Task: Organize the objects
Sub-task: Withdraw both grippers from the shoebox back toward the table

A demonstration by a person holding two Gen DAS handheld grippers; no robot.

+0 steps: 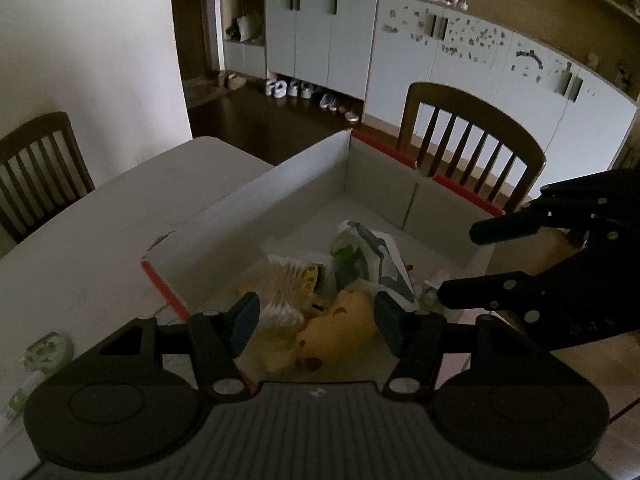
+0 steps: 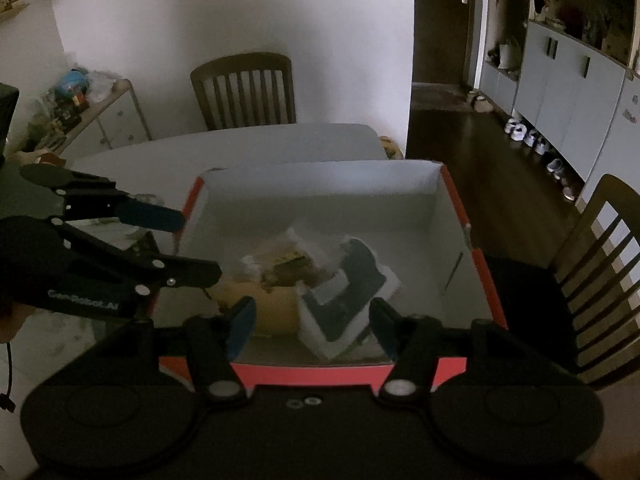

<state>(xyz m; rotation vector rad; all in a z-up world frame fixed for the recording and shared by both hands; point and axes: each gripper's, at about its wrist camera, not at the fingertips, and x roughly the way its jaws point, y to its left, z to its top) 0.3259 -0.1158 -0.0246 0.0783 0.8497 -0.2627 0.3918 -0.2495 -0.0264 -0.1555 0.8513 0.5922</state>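
I am holding both grippers above the open cardboard box (image 2: 320, 184) that sits on the white table (image 1: 100, 216); my left gripper (image 1: 316, 320) is standing with its jaws spread and nothing between the pads, and my right gripper (image 2: 312, 324) is standing spread and empty as well. The things I am sorting are lying inside the box, bunched toward the near end: the yellow plush toy (image 1: 340, 328) is resting on the floor of the box directly under my left fingers, the clear packet of white sticks (image 1: 284, 288) is lying just beside it, and the white-and-dark bag (image 2: 348, 292) is leaning against both, right below my right fingers. I judge the step in hand to be the release and clearing away, so I am aiming to lift straight up, keeping the pads apart so they are not snagging the crinkly bag or dragging the toy; I am also minding the box walls, since the red-edged rim (image 2: 312, 372) is sitting close under my right gripper. A small pale object (image 1: 48, 350) is lying on the table outside the box to my left, blurred; that is probably the next pick.
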